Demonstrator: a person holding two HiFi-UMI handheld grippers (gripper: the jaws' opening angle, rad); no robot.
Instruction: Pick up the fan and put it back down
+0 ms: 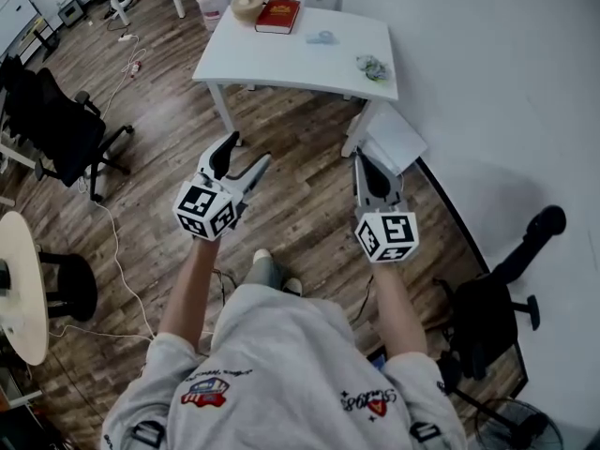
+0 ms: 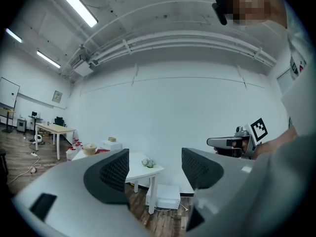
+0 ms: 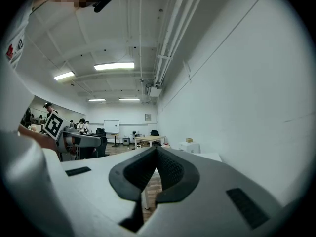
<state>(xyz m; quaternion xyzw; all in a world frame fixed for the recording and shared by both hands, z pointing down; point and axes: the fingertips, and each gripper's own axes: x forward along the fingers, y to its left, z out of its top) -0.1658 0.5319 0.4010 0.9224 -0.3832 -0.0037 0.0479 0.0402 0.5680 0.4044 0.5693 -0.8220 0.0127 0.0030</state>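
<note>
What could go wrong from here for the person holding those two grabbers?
The white cable snakes over the floor beside the person, a possible trip. What looks like the fan stands behind and to the right, beside a black chair, so turning toward it could mean a bump. The right gripper is shut and would need opening first.

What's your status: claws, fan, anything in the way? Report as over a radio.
Left claw open, empty. Right claw shut, empty. Fan on floor behind the person's right, untouched. Chair beside it, maybe in the way.
</note>
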